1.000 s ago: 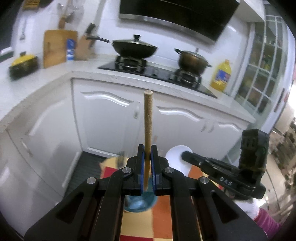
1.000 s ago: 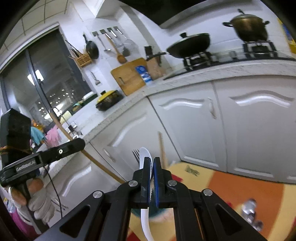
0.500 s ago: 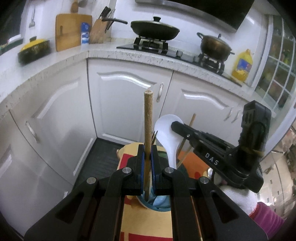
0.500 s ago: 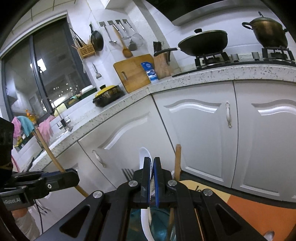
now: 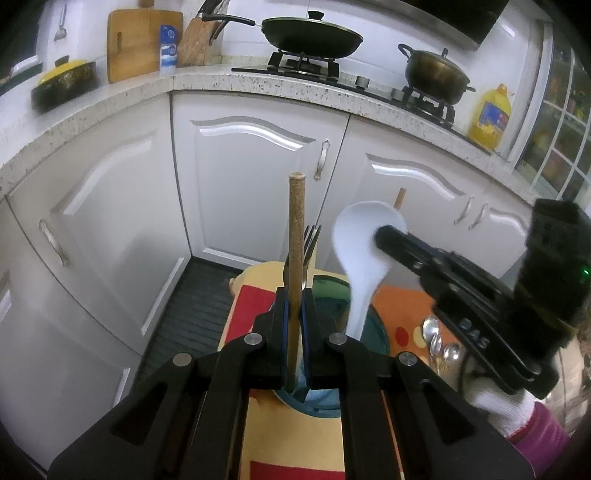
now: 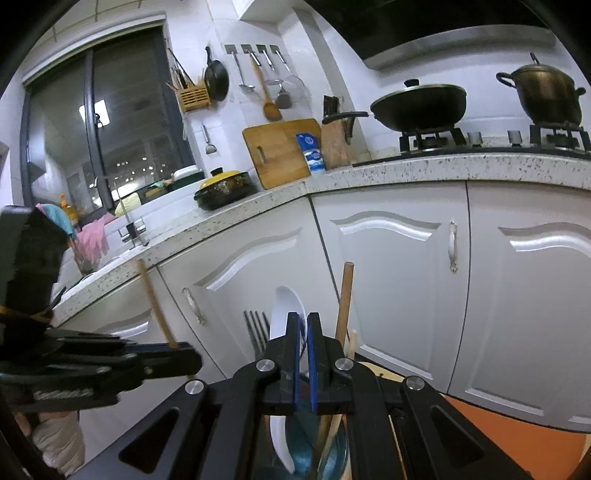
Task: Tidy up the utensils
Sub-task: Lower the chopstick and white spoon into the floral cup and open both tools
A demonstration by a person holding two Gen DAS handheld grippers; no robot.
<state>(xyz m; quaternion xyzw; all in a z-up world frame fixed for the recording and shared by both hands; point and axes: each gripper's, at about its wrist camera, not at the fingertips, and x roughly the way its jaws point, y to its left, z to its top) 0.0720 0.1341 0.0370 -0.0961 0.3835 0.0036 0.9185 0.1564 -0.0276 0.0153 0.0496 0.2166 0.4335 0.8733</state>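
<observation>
Left gripper [image 5: 294,314] is clenched on a wooden stick [image 5: 296,236], held upright at centre frame in the left wrist view; the stick's lower end drops behind the jaws toward the teal utensil cup [image 5: 376,332] below. Whether the end is inside the cup can't be told, jaws block it.

Right gripper [image 5: 384,236] comes in from the right of that view, clamped on the bowl of a white plastic ladle [image 5: 360,251]. The ladle's handle runs down into the cup. A gloved hand [image 5: 506,413] with a pink sleeve holds that gripper at lower right.

Right wrist view: right gripper [image 6: 303,325] at bottom centre, blue pads tight on the ladle [image 6: 284,314], whose white bowl sticks up above the jaws and whose handle shows below them inside the cup [image 6: 306,454]. Already standing in the cup: a fork [image 6: 255,325] just left of the ladle, and a wooden handle [image 6: 345,299] just right of it. The left gripper [image 6: 184,360] enters from the left edge with its stick [image 6: 155,302] tilted.

The cup sits on a yellow, red and orange patterned cloth [image 5: 291,435]. Several metal spoons [image 5: 437,339] lie on the cloth right of the cup. White cabinets [image 5: 255,184] fill the background, stove with a wok [image 5: 312,33] at the top.
</observation>
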